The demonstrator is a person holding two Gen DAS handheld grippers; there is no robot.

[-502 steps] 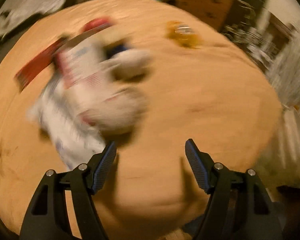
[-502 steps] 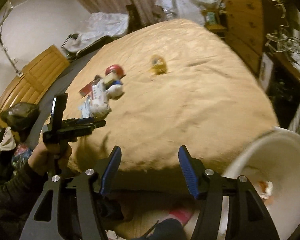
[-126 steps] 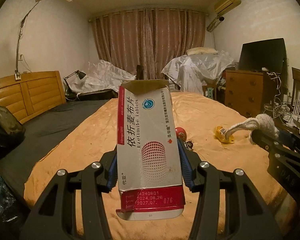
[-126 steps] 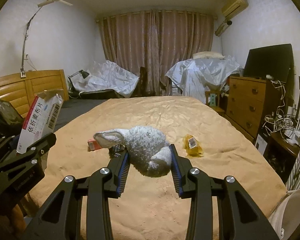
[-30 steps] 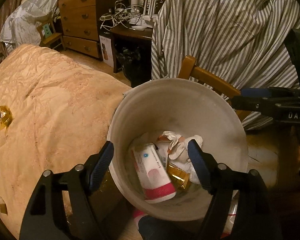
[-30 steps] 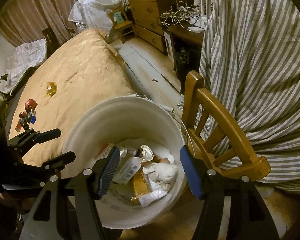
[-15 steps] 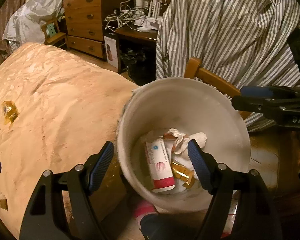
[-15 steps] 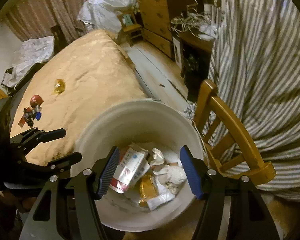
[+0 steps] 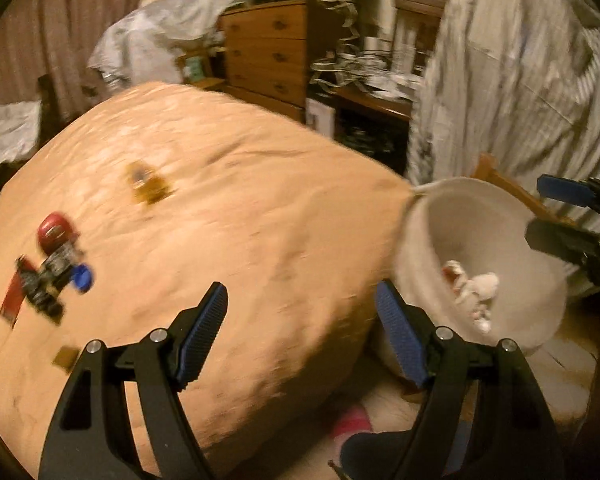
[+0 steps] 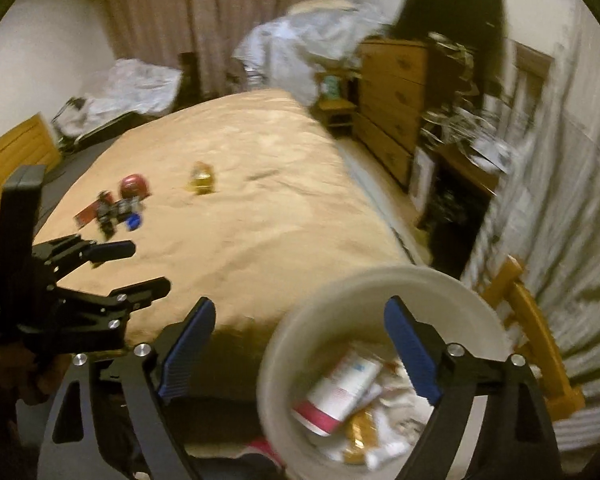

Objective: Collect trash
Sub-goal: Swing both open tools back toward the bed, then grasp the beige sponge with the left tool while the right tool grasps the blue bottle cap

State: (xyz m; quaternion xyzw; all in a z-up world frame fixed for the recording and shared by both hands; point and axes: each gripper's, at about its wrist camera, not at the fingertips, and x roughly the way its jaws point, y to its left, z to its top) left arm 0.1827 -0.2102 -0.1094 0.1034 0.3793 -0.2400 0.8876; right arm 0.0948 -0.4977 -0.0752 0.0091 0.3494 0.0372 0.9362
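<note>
Orange bedspread (image 10: 260, 208) fills my view, with leftover scraps (image 10: 116, 208) and a yellow wrapper (image 10: 202, 178) lying on it. My left gripper (image 9: 300, 332) is spread and empty. My right gripper (image 10: 300, 352) has just been opening, nothing between its jaws, above the white bin (image 10: 460, 292) holding the pill box (image 10: 340, 392).

Both tools look alike: the left gripper (image 9: 300, 316) and right gripper (image 10: 298, 332) have matte black, skeletal arms with triangular cut-outs, silver screw heads at the joints, and ribbed blue pads (image 9: 202, 334) (blurred here). A pink sock (image 9: 350, 420) shows below.
</note>
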